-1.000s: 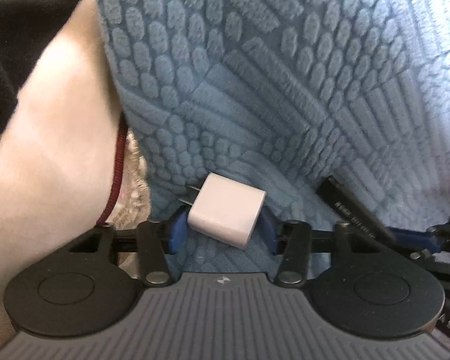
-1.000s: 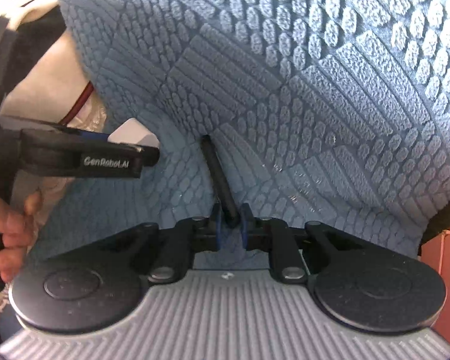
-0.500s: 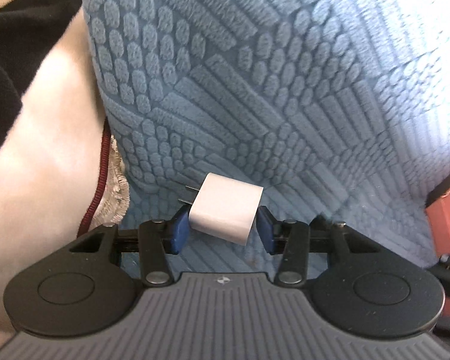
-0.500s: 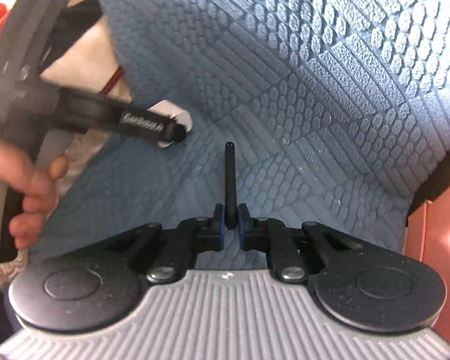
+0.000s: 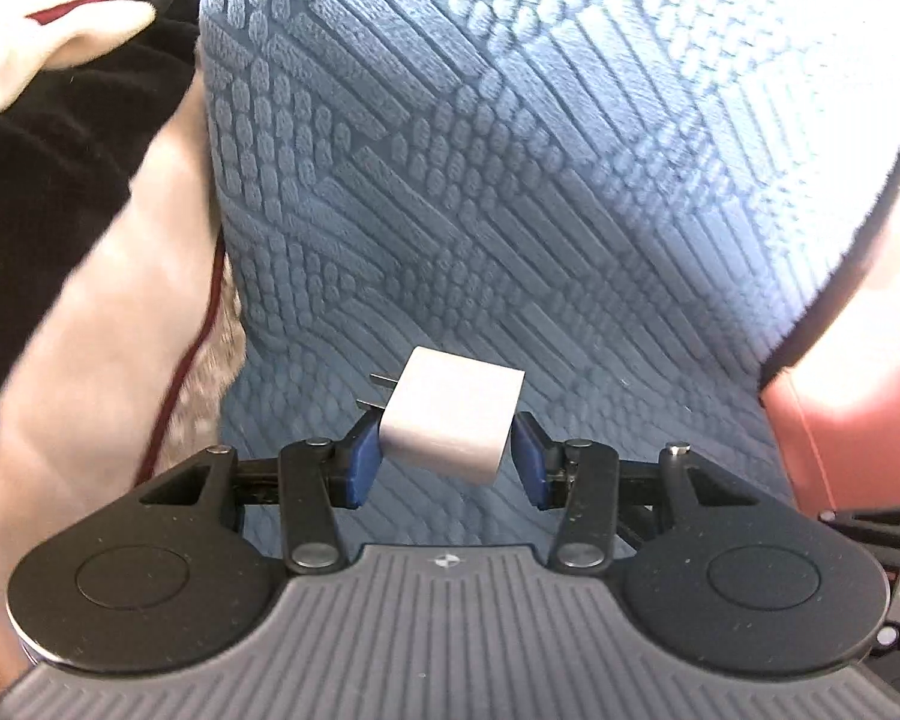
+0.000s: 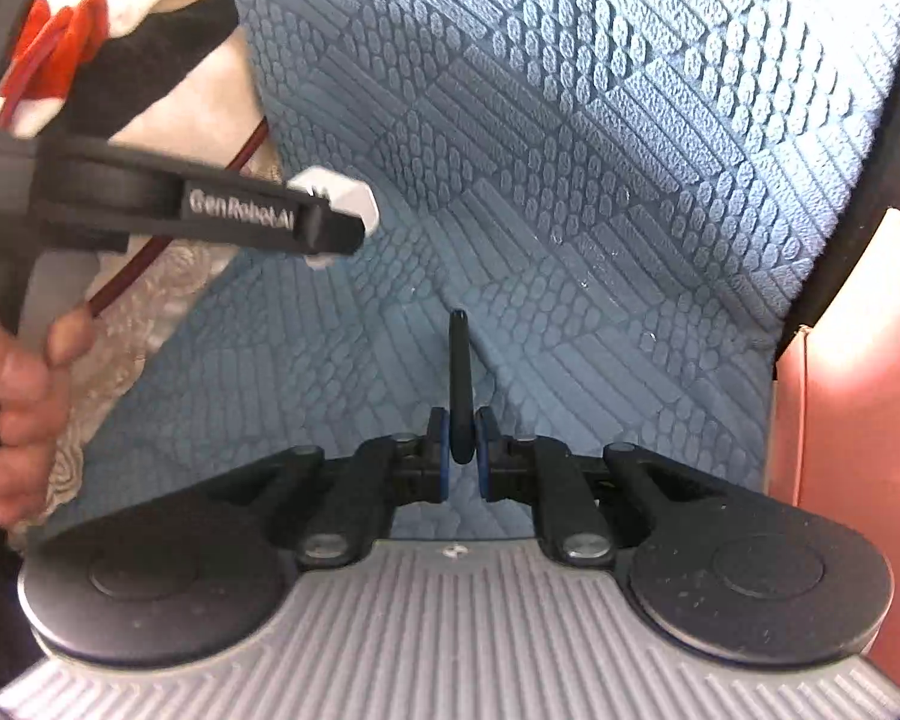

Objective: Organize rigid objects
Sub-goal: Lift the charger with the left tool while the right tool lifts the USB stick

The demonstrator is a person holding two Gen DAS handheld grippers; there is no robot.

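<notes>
**Left wrist view: both tools loaded above the blue mat**

Blue mat point(image 5: 570, 180) spreads below. Left tool point(image 5: 447, 450) clamps a white charger point(image 5: 450, 414) by its flat sides: light, stiff, slick plastic. Right tool point(image 6: 462, 450) pinches a thin black stick point(image 6: 459, 372) at its base; likely rigid.

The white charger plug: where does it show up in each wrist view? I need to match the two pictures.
Left wrist view: the white charger plug sits low in the middle, clamped between the left gripper's blue pads, prongs pointing left.
Right wrist view: it is at upper left, mostly hidden behind the left gripper's black finger.
Shared landmark: the blue textured mat fills the background in both, with the pink box at its right edge.
</notes>
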